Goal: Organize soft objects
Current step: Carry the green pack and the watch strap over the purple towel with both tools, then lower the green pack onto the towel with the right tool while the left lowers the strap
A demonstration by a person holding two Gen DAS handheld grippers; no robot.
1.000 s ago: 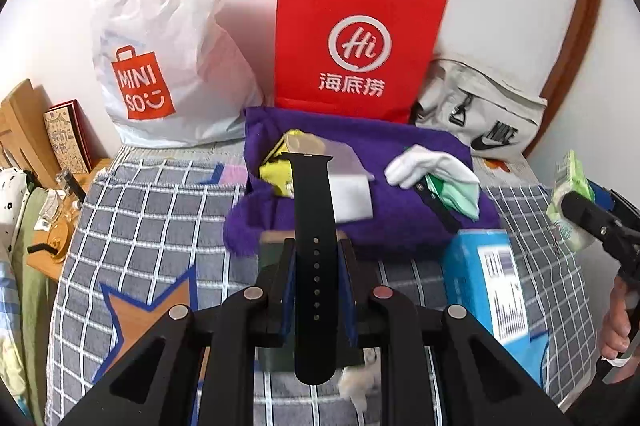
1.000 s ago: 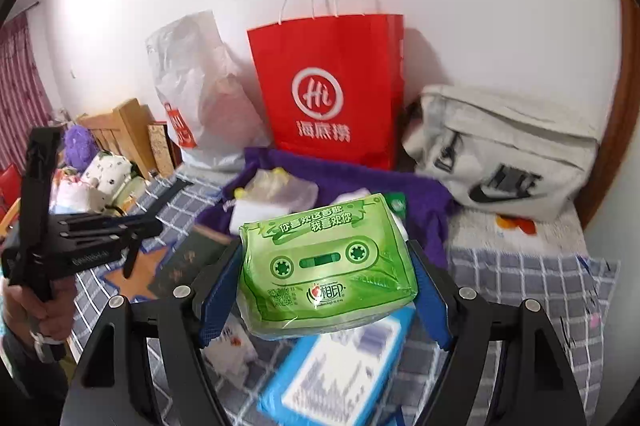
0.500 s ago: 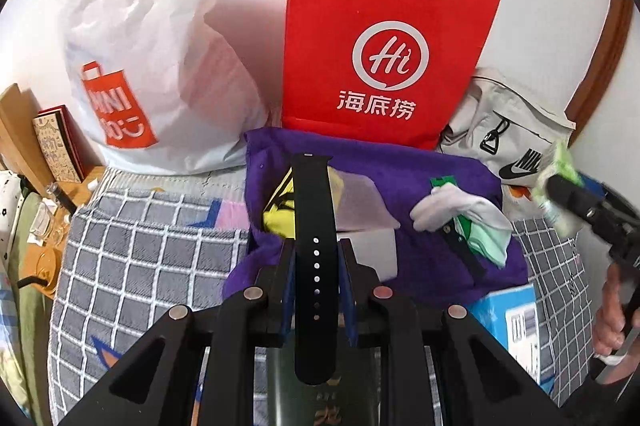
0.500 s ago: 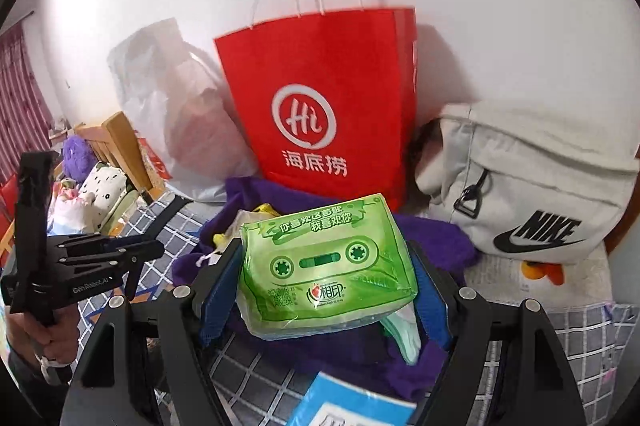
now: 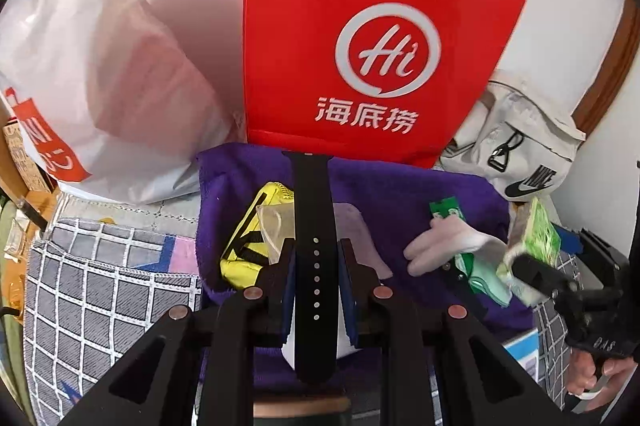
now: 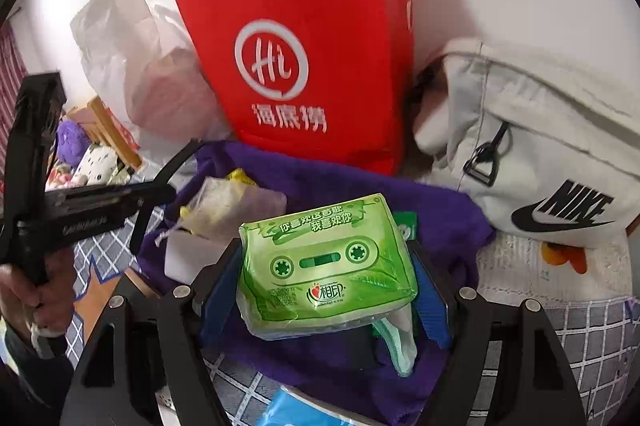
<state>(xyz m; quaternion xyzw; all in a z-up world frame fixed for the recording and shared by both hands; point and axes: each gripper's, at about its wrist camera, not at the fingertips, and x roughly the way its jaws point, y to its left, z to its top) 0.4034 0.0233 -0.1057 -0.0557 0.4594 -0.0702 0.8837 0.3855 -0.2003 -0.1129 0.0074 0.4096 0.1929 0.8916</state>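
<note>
black grippers (image 5: 316, 262), apparently blue-padded

A lived-in bedroom at home — clutter on a bed

A grid-patterned bedspread (image 5: 100, 290), red paper shopping bag (image 5: 360, 37) and Nike bag (image 6: 540, 153) against a white wall — plush toys (image 6: 86, 153) beside wooden furniture.

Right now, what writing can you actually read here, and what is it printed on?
"Hi" and "海底捞": red paper bag.
"NIKE" with swoosh: pale grey bag.
"相印": green tissue pack; its smaller print is too small.
White plastic bag: orange logo cut off, unreadable.
</note>
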